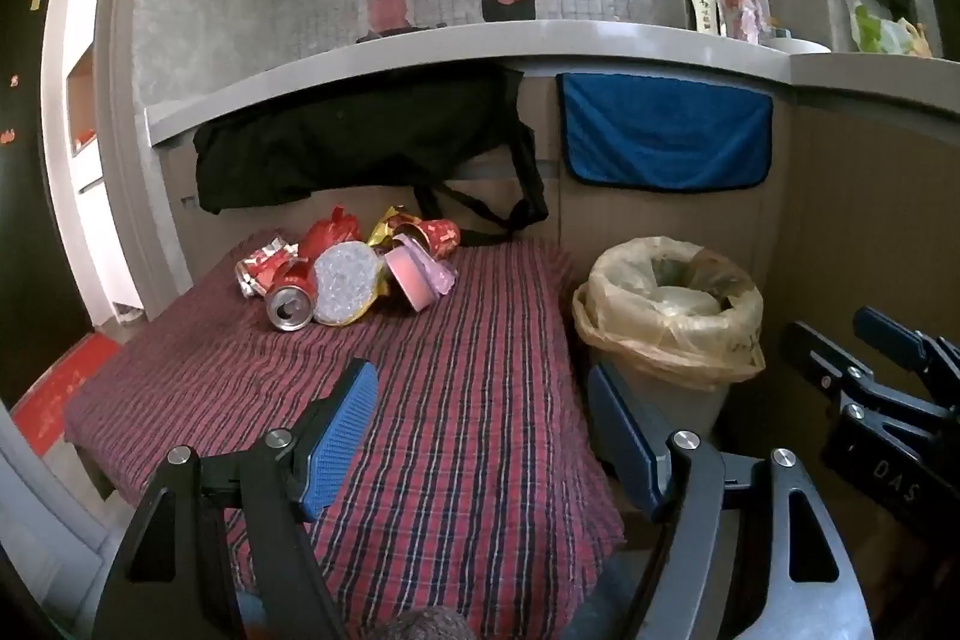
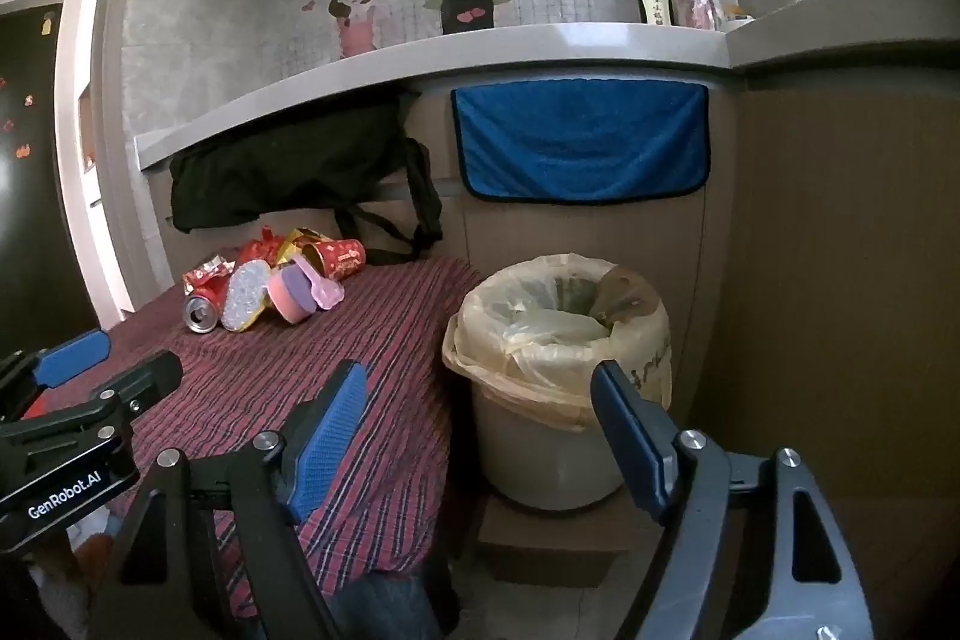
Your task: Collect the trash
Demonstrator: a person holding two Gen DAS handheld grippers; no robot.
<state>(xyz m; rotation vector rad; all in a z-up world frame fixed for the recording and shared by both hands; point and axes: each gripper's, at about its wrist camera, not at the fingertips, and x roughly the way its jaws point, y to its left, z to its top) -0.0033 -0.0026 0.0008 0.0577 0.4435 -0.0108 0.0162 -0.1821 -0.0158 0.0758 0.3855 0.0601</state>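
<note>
A pile of trash lies at the far end of a low table with a red striped cloth (image 1: 456, 400): a red drink can (image 1: 290, 304), a round silver-foil disc (image 1: 346, 283), a pink round tub (image 1: 408, 277), a red paper cup (image 1: 437, 237) and crumpled red wrappers (image 1: 264, 261). The pile also shows in the right wrist view, with the can (image 2: 201, 311) at its front. A bin with a yellowish bag (image 1: 669, 316) stands right of the table, also in the right wrist view (image 2: 558, 340). My left gripper (image 1: 480, 430) is open and empty above the cloth. My right gripper (image 2: 480, 430) is open and empty near the bin.
A black bag (image 1: 360, 142) and a blue towel (image 1: 666, 130) hang from the counter edge behind the table. Bottles (image 1: 735, 1) stand on the counter. A brown cabinet wall (image 2: 840, 280) is on the right. The bin stands on a cardboard box (image 2: 552, 538).
</note>
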